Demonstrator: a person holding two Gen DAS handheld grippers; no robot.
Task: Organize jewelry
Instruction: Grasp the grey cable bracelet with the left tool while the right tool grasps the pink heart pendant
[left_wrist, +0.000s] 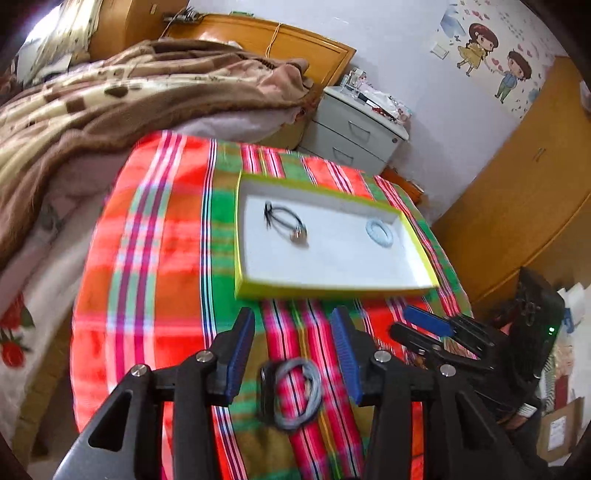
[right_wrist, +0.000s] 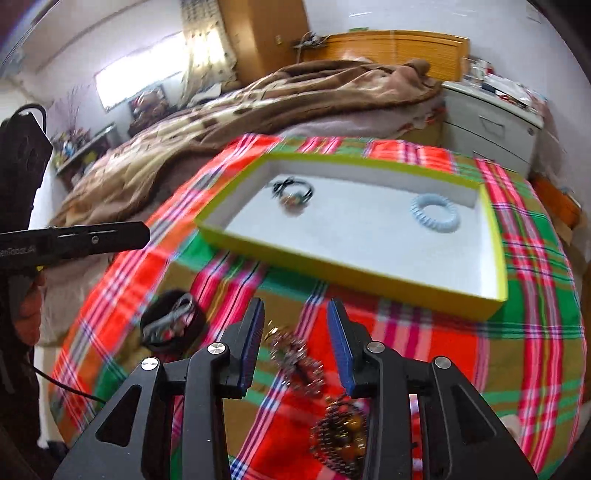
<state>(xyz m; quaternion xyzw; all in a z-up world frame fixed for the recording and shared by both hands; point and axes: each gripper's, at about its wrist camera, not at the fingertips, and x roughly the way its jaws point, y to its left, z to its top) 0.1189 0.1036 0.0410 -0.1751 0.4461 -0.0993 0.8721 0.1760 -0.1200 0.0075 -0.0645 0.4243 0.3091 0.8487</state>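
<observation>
The grey hair tie (left_wrist: 297, 393) and black band (left_wrist: 266, 391) lie on the plaid tabletop (left_wrist: 166, 295) between the left gripper (left_wrist: 291, 354)'s open, empty fingers, at 6 o'clock from the tray (left_wrist: 332, 288). Light, soft, springy; probably best pinched across the loop. The right gripper (right_wrist: 295, 343) is open over a beaded piece (right_wrist: 295, 360).

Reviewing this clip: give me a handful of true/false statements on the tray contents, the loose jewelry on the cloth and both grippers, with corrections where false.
1. The light blue coil ring lies inside the yellow-rimmed tray. True.
2. The tray holds three items. False: only two, the blue ring and a black cord piece with a charm.
3. The left gripper clamps the grey ring. False: its jaws stand open, with the ring lying on the plaid cloth between them.
4. The right gripper is open above beaded jewelry. True.
5. A black band is still outside the tray. True.
</observation>
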